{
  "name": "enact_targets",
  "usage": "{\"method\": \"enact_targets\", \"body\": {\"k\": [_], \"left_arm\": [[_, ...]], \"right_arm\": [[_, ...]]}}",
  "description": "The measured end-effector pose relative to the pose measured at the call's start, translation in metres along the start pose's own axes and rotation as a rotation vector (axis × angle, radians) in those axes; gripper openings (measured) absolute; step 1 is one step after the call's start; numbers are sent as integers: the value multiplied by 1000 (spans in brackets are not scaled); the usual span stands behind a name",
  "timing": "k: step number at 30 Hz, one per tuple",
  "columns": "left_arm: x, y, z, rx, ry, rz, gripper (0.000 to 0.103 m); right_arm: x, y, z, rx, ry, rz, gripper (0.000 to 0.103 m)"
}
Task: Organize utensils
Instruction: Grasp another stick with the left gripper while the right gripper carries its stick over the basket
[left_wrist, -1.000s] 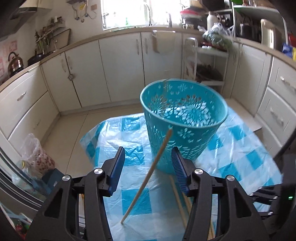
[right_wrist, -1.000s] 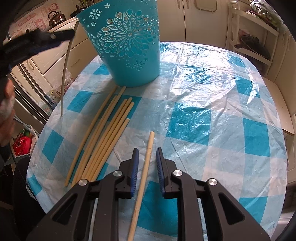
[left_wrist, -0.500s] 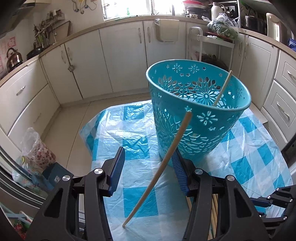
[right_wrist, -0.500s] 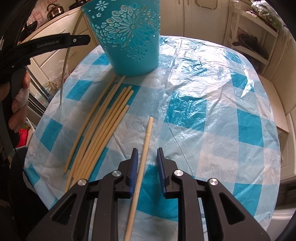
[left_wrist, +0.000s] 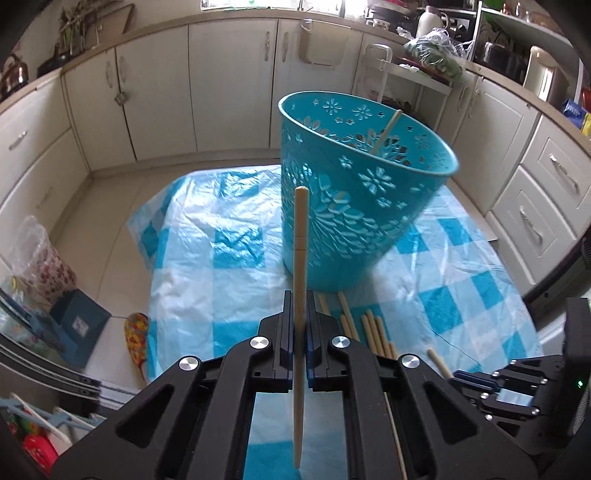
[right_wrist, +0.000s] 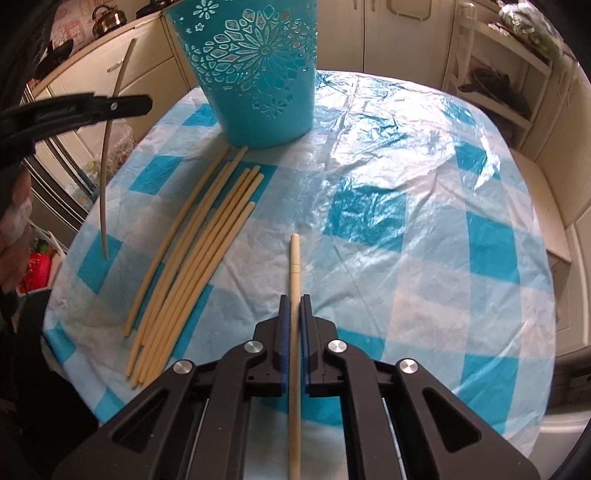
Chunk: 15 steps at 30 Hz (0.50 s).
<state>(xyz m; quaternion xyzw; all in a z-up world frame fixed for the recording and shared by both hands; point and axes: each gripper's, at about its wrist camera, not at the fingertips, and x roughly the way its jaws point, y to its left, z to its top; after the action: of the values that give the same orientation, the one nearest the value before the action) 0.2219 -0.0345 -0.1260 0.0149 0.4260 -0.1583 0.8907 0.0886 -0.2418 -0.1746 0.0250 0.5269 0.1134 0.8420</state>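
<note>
A teal cut-out basket (left_wrist: 354, 206) stands on the blue-checked table; it also shows in the right wrist view (right_wrist: 255, 66). One chopstick (left_wrist: 386, 133) leans inside it. My left gripper (left_wrist: 300, 314) is shut on a pale chopstick (left_wrist: 300, 258) and holds it upright above the table, just left of the basket. My right gripper (right_wrist: 293, 317) is shut on another chopstick (right_wrist: 294, 280) low over the table. Several loose chopsticks (right_wrist: 199, 251) lie in a row left of the right gripper. The left gripper's finger (right_wrist: 122, 105) and its chopstick (right_wrist: 110, 147) show at the left of the right wrist view.
A plastic checked cloth (right_wrist: 406, 206) covers the round table. White kitchen cabinets (left_wrist: 184, 92) ring the room. A wire shelf rack (left_wrist: 406, 85) stands behind the basket. Bags and boxes (left_wrist: 40, 266) sit on the floor at the left.
My left gripper has shut on its chopstick, which now stands straight. My right gripper has shut on the chopstick between its fingers. The basket looks closer in the left wrist view.
</note>
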Motion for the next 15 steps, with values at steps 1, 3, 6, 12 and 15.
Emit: {"method": "enact_targets", "body": {"k": [1,3,6,12,15], "left_arm": [[-2,0,-2,-7,2,-12,5],[-8,-2,-7,-15,3,-27,5],[-16,-4,-15,-22,1,-39,5],[-18,1,-31,-46,12,-45,5],[-17,3,-37,-64,13,-52,5]], "right_arm": [[-2,-3,-2,26,-1,29,6],[-7,-8,-3,74,-13,79,6],[-23,-16,1,143,-68,163,6],[-80,-23,30,209,-297,280,6],[-108,-17,59,201,-430,305,6]]}}
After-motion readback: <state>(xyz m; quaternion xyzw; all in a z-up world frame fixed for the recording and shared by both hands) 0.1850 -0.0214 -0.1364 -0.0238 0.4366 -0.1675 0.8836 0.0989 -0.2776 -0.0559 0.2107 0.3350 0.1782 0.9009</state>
